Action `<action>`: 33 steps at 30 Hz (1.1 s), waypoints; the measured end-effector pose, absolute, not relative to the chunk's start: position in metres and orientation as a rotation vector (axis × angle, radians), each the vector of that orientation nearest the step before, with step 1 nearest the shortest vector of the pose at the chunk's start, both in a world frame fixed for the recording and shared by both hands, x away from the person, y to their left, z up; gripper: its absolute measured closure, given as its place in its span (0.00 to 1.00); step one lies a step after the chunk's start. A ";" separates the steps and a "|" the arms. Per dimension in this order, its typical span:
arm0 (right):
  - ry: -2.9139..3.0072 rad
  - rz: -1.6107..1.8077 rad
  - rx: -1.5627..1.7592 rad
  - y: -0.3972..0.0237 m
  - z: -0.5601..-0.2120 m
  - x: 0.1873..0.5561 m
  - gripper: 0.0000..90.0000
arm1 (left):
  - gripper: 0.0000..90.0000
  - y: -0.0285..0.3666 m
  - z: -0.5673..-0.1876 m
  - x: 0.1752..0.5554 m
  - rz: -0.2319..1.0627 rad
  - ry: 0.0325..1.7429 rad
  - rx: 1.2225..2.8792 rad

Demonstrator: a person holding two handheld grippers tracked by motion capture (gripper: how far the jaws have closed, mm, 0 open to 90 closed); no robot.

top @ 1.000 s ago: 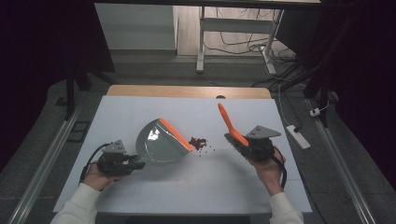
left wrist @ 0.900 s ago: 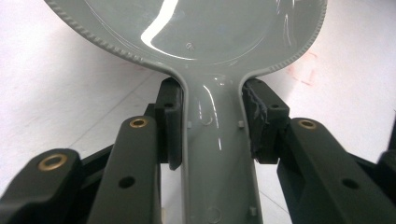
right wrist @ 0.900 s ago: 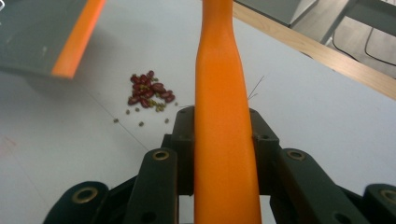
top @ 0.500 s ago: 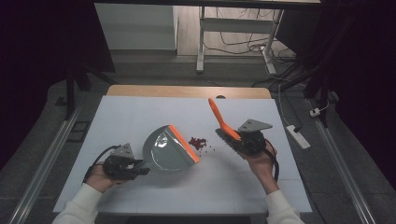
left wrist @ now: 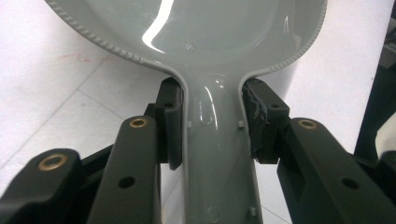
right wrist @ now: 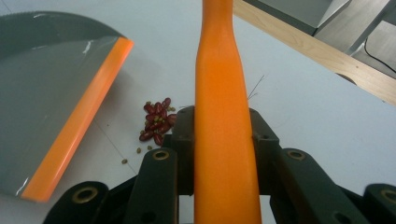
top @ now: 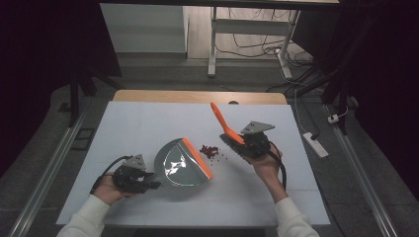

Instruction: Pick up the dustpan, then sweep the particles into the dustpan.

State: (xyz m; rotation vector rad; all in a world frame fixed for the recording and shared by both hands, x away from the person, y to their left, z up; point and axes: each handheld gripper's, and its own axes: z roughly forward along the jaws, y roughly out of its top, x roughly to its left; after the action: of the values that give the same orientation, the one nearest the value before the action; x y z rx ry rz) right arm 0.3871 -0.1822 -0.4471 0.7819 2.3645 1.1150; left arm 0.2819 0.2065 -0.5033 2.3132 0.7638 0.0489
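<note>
L hand-held gripper (top: 129, 177) is clamped on the grey dustpan (top: 180, 163) handle, orange lip down on the tabletop (top: 148, 123) facing the red beans (top: 210, 150), ready to catch them. R hand-held gripper (top: 249, 143) is clamped on the orange brush (top: 222, 121) handle, bristle end low just beyond the beans, prob. to sweep them in.

white table top (top: 148, 123) with a wooden strip (top: 197, 96) at its far edge, power strip (top: 314, 144) on the floor right (cables (top: 247, 47) beyond), white desk legs (top: 212, 44) behind.

Dustpan (left wrist: 187, 28): no readable text, only small moulded marks.
Brush handle (right wrist: 224, 116): plain orange, no lettering.
Bench (top: 148, 123): no label or number legible.
</note>
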 end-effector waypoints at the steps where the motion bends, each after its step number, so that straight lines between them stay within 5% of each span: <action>1: 2.370 1.113 0.775 -0.179 -0.448 0.389 0.78 | 0.69 0.206 -0.504 0.282 0.049 0.761 2.320; 33: 2.406 1.066 0.783 -0.164 -0.463 0.416 0.78 | 0.69 0.201 -0.507 0.287 0.007 0.847 2.344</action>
State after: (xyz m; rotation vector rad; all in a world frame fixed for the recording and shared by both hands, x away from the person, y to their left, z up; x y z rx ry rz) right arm 0.4155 -0.1640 -0.4630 0.7830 2.4064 1.0661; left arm 0.2874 0.2014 -0.5066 2.3441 0.8470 0.0071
